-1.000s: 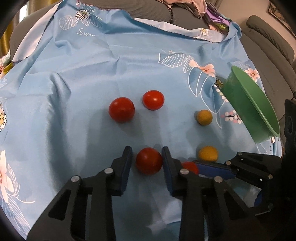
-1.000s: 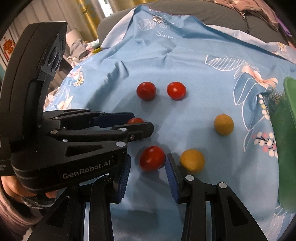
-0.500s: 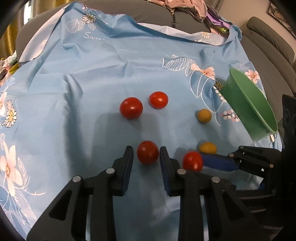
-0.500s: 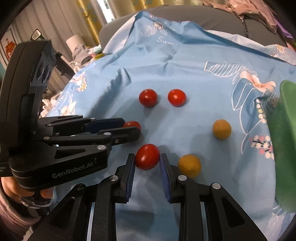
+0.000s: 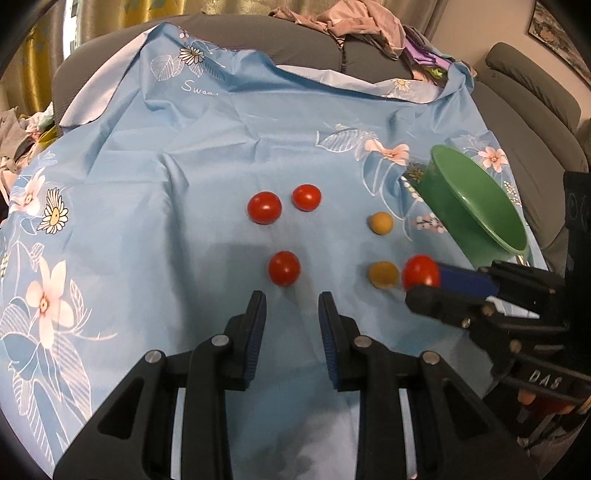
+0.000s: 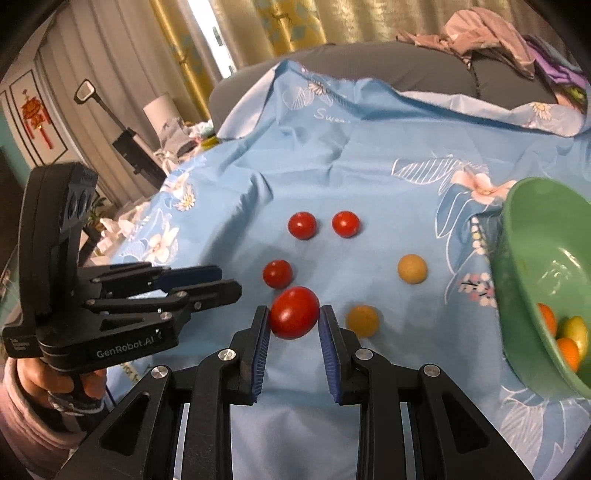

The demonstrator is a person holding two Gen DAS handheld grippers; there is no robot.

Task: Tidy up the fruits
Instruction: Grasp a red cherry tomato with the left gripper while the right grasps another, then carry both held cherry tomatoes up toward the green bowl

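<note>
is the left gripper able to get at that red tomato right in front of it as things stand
Probably yes, once it opens: the red tomato lies just beyond the left gripper on bare cloth, with nothing between them. The jaws are shut and empty.

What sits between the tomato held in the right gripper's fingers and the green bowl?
In the right wrist view, one yellow fruit lies on the cloth between the held tomato and the green bowl.

Home living room: sofa (image 5: 303,48), curtains (image 6: 280,29)
</note>
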